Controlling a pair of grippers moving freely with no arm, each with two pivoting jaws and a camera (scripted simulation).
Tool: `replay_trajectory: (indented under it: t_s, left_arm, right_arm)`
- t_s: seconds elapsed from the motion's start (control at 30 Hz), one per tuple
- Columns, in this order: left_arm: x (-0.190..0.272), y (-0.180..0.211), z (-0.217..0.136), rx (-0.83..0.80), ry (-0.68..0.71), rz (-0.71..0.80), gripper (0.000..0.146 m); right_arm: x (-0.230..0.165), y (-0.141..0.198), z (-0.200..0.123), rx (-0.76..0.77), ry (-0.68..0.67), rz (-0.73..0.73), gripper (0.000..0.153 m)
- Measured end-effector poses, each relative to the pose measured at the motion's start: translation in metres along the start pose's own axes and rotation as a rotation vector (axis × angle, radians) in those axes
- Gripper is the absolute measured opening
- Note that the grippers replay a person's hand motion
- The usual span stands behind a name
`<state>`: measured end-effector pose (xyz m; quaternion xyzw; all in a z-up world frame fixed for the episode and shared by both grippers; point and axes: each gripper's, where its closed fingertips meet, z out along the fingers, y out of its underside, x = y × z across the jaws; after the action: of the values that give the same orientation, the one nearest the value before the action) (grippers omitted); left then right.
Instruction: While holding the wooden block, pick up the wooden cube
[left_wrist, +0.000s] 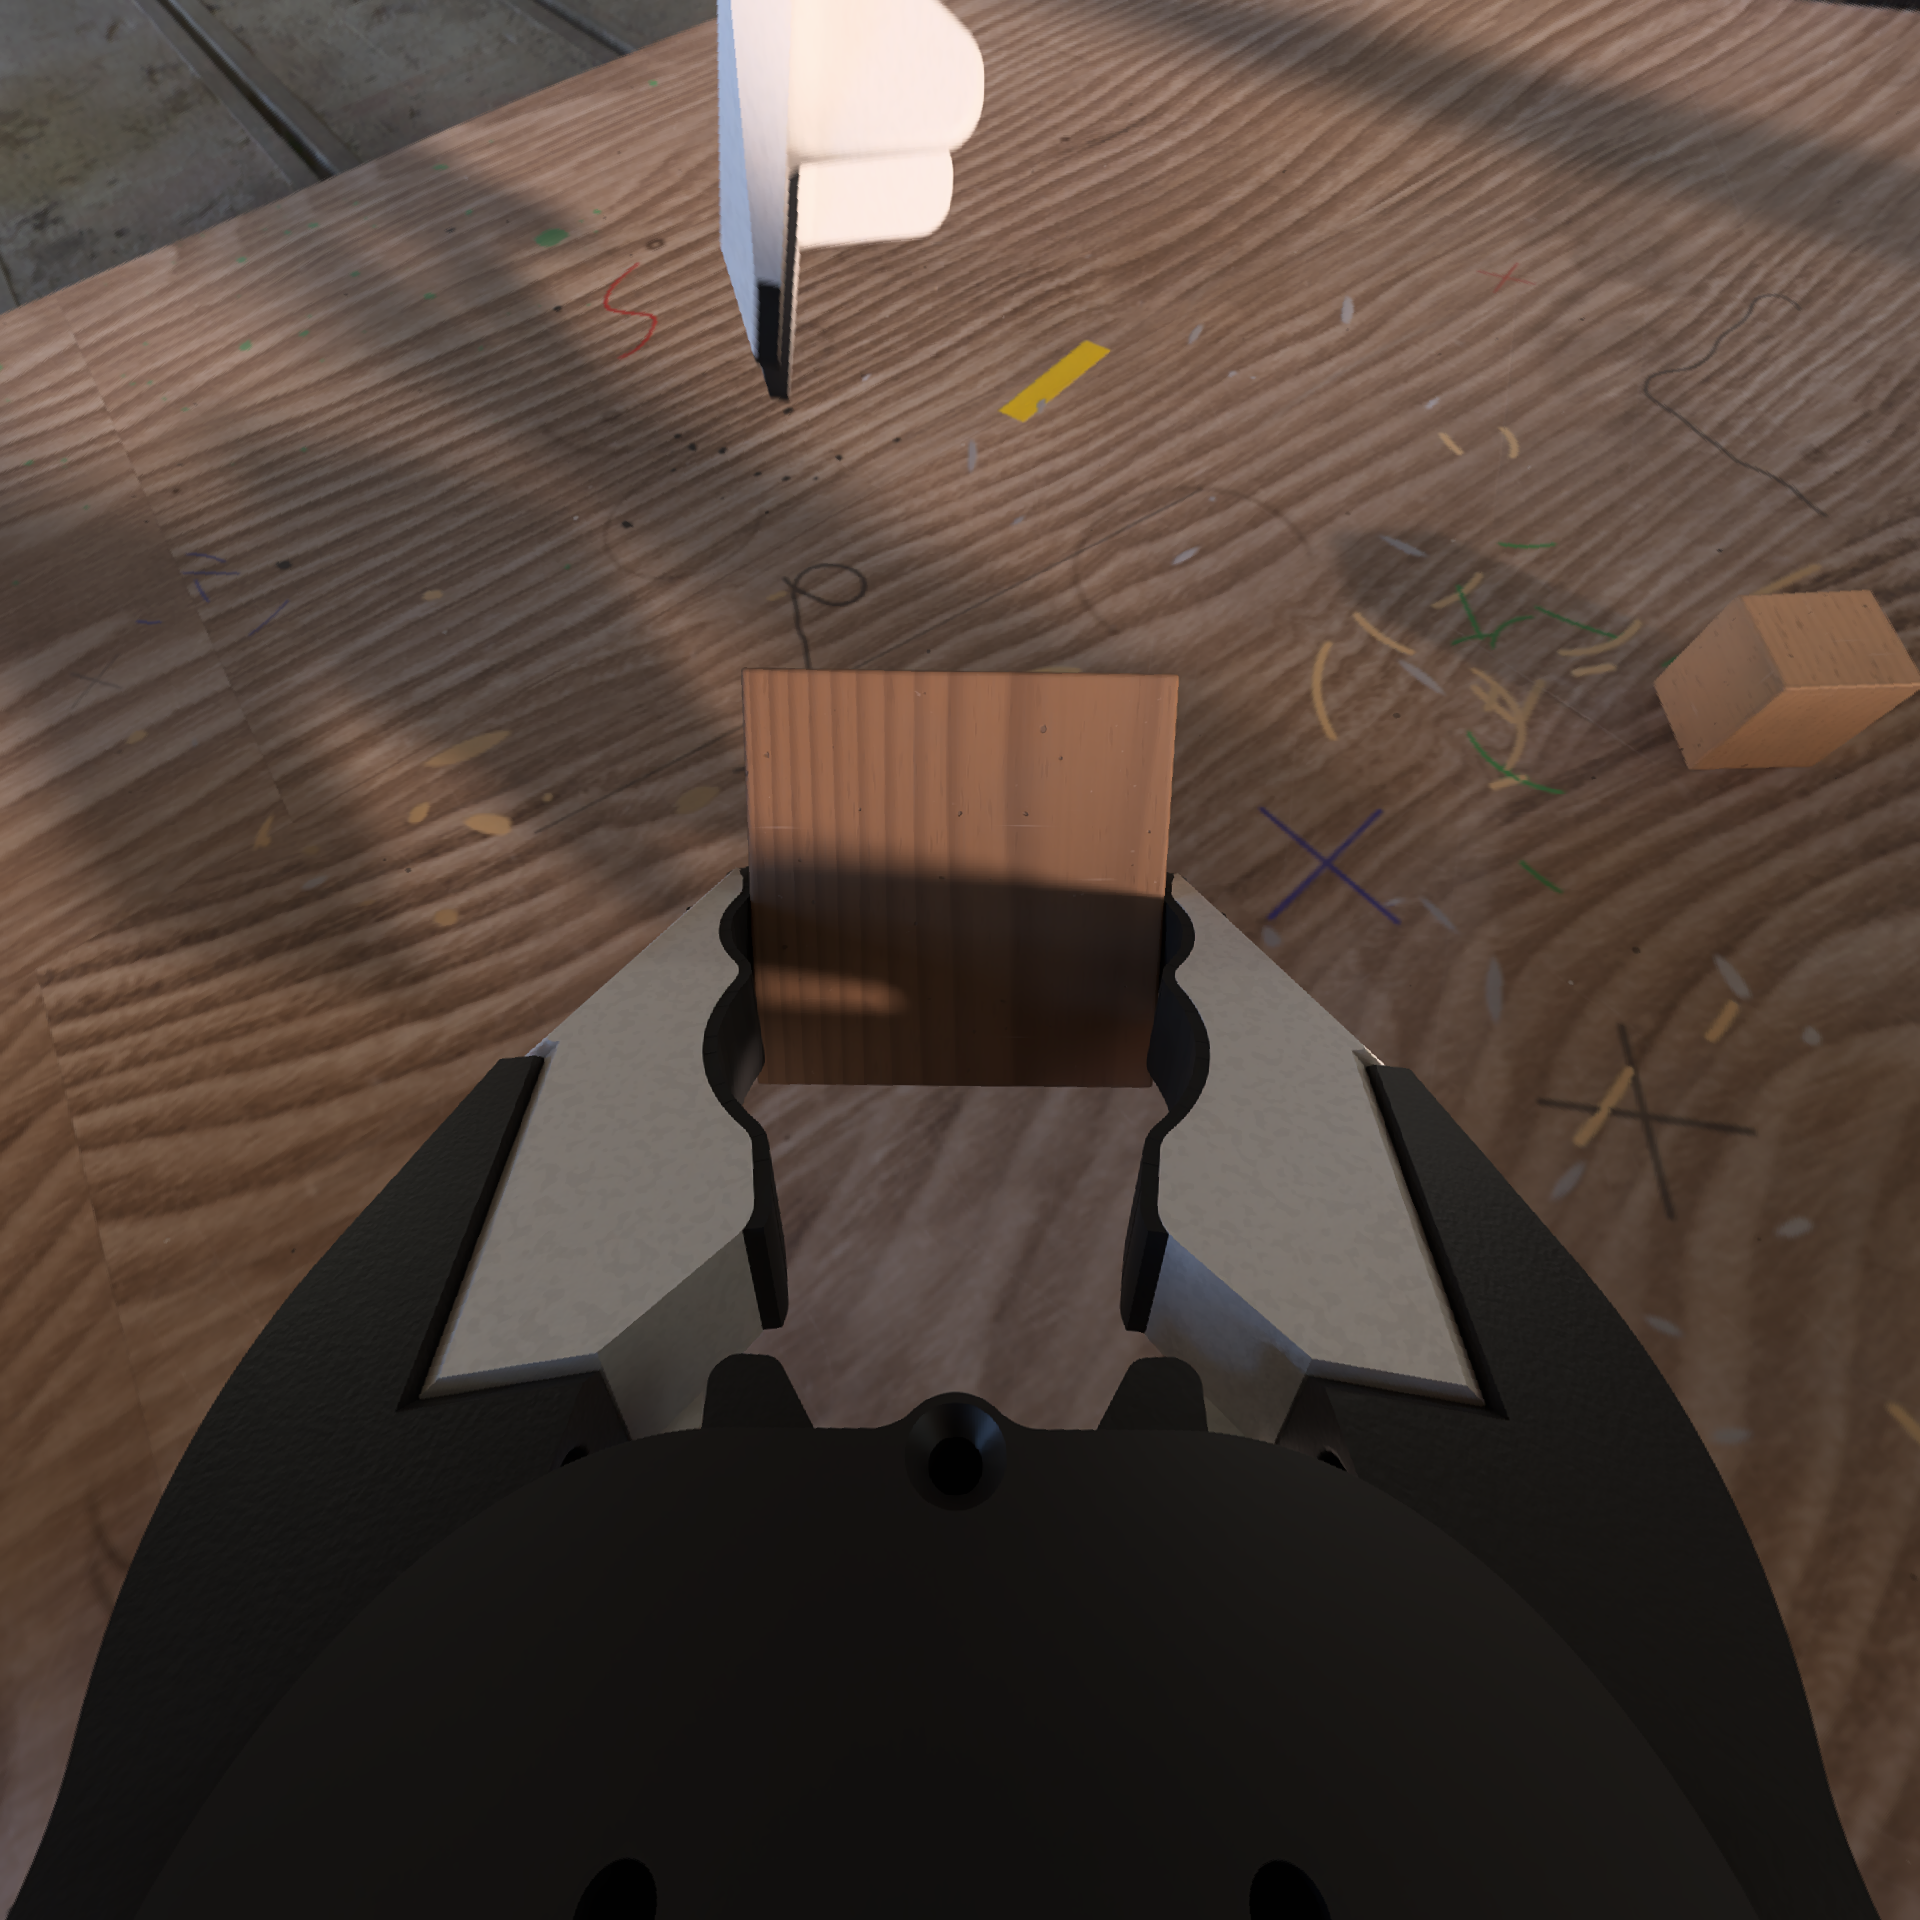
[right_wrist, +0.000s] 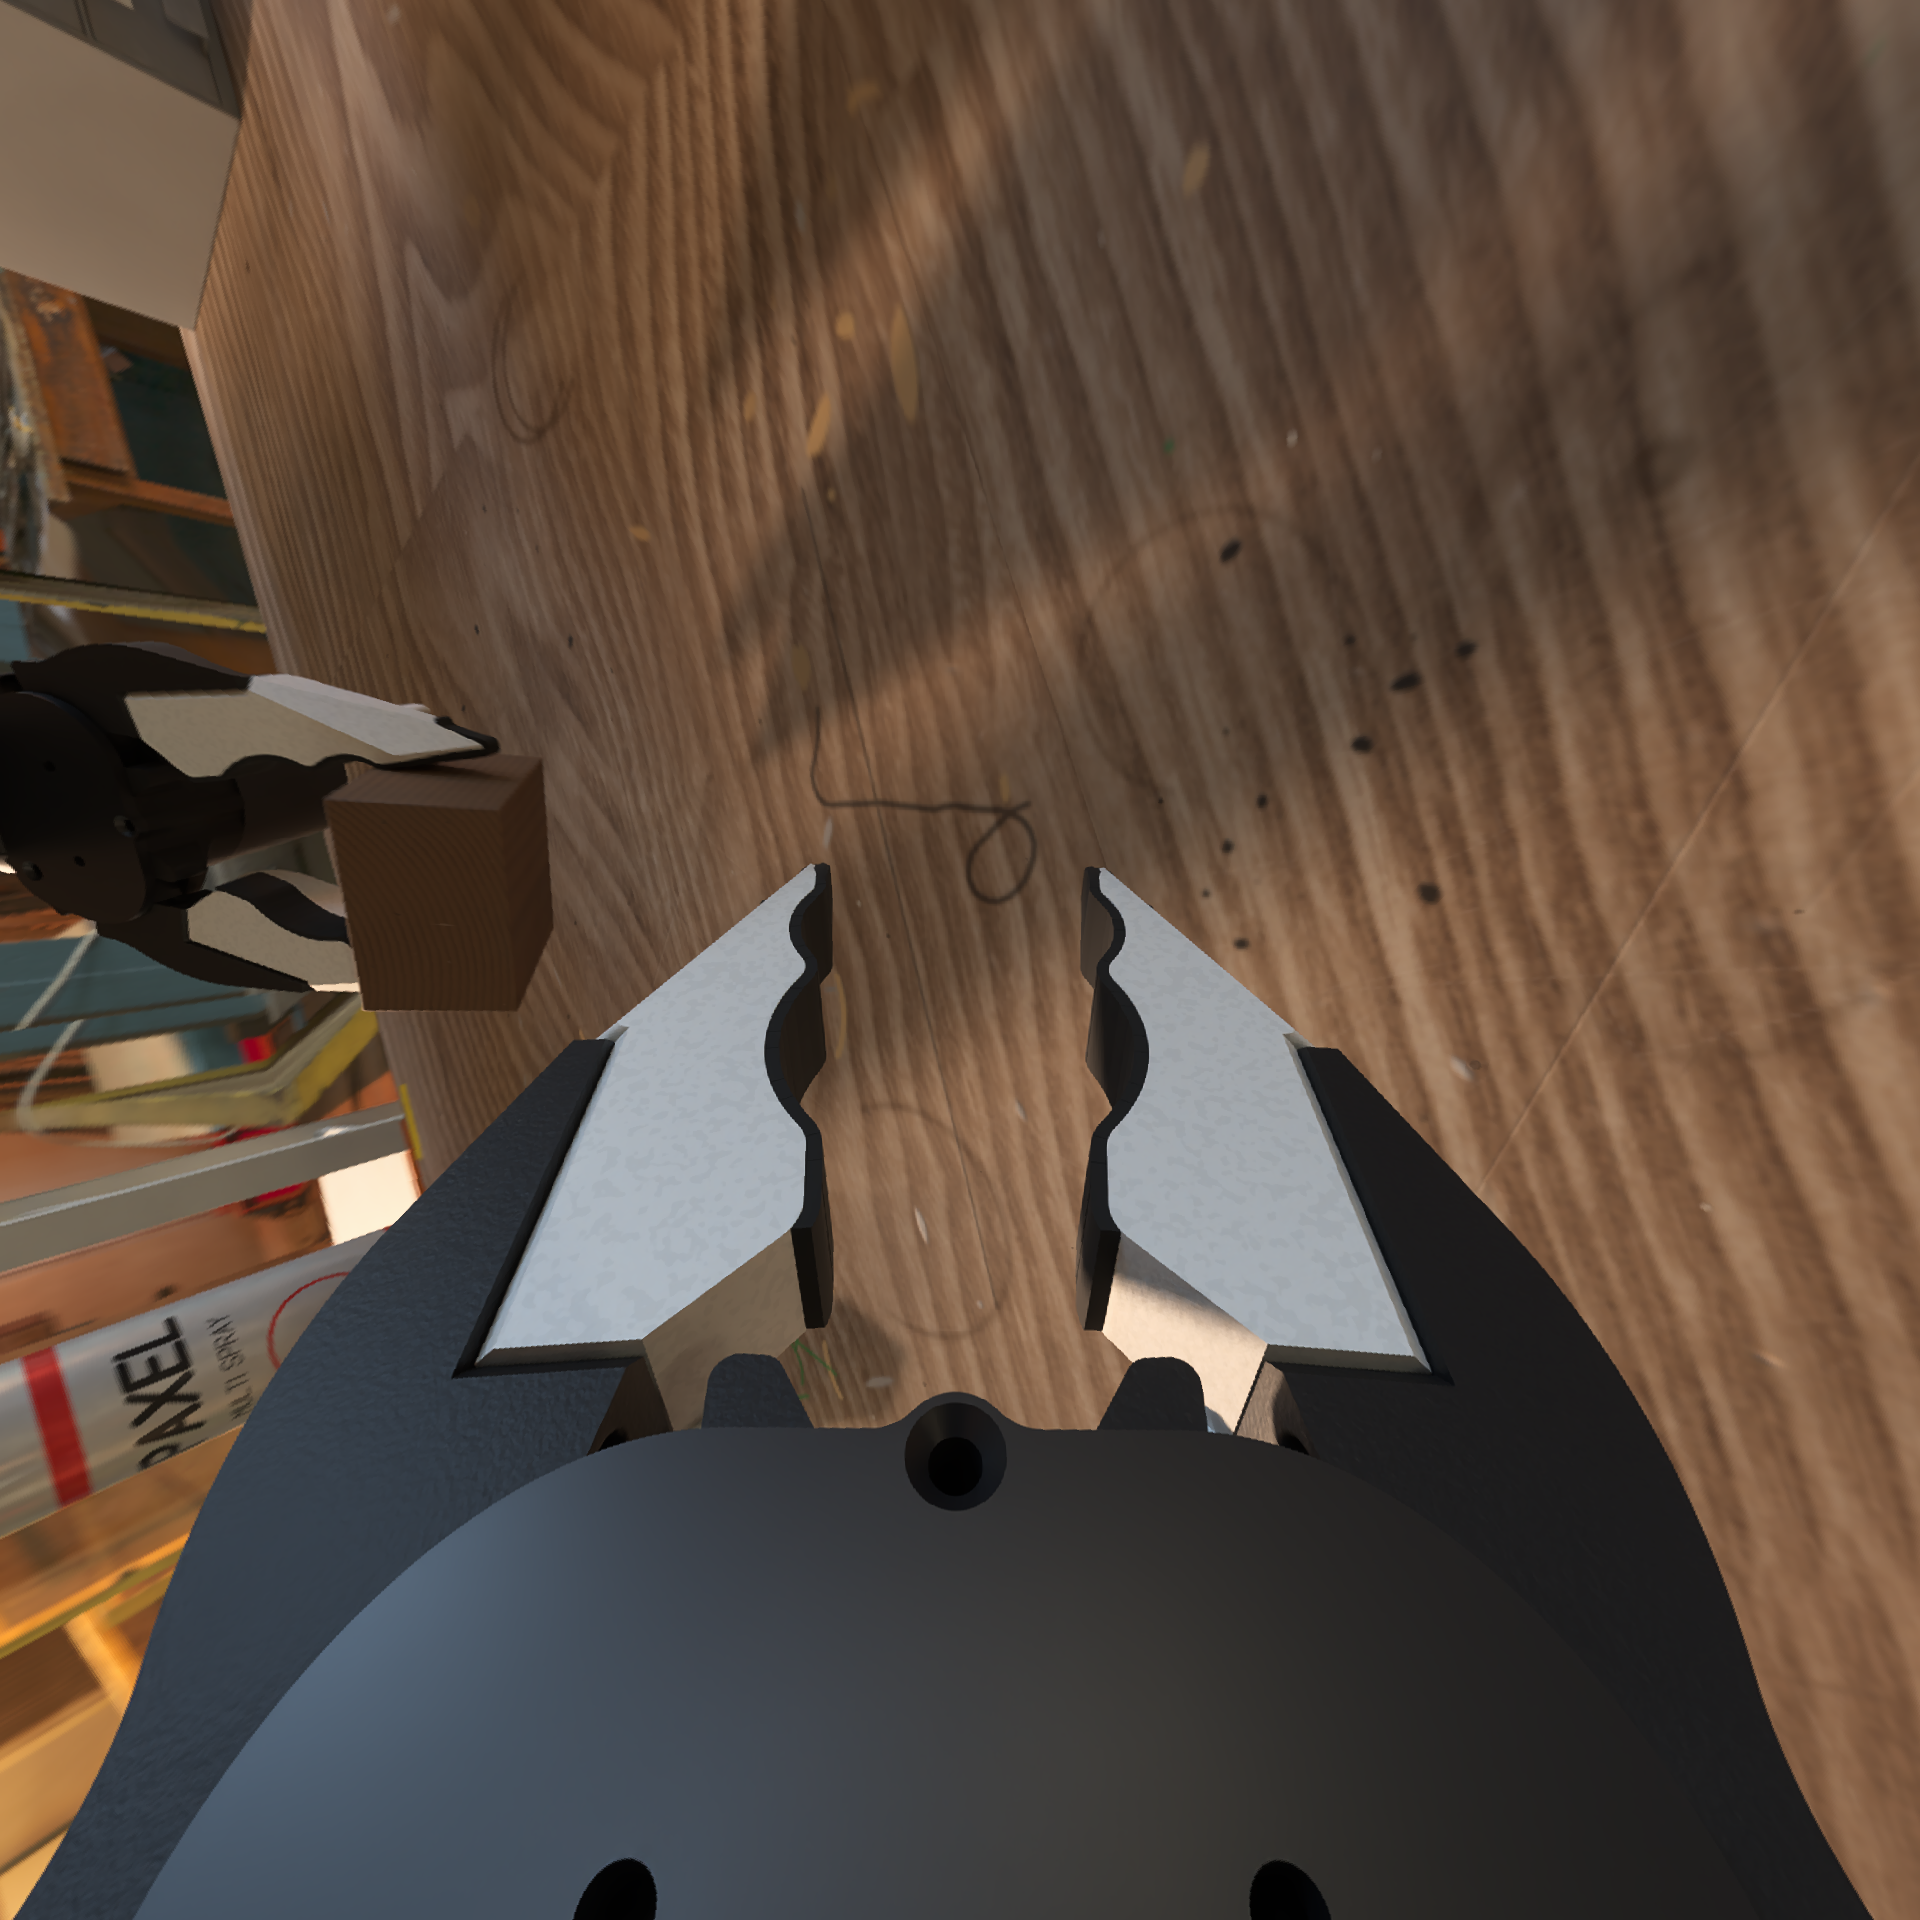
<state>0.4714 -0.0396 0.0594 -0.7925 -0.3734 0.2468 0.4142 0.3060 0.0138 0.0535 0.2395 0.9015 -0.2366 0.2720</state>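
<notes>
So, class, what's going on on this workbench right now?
The left gripper is shut on the wooden block, holding it above the wooden table. The right gripper is open and empty, pointing down at bare tabletop. The wooden cube sits on the table off to the side, not yet picked up.

Left gripper (left_wrist: 958, 894) jaws clamp wooden block (left_wrist: 961, 831); wooden cube (left_wrist: 1787, 681) right.
</notes>
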Motion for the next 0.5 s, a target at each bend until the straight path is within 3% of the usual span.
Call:
replay_trajectory:
  t_s: [0.3,0.5]
  left_arm:
    - [0.002,0.003,0.000,-0.002,0.031,-0.031,0.075]
    - [0.005,0.004,0.003,-0.021,0.031,-0.014,0.075]
  right_arm:
    - [0.005,0.015,0.023,-0.076,-0.100,0.038,0.053]
    - [-0.014,0.023,0.040,-0.104,-0.119,-0.057,0.041]
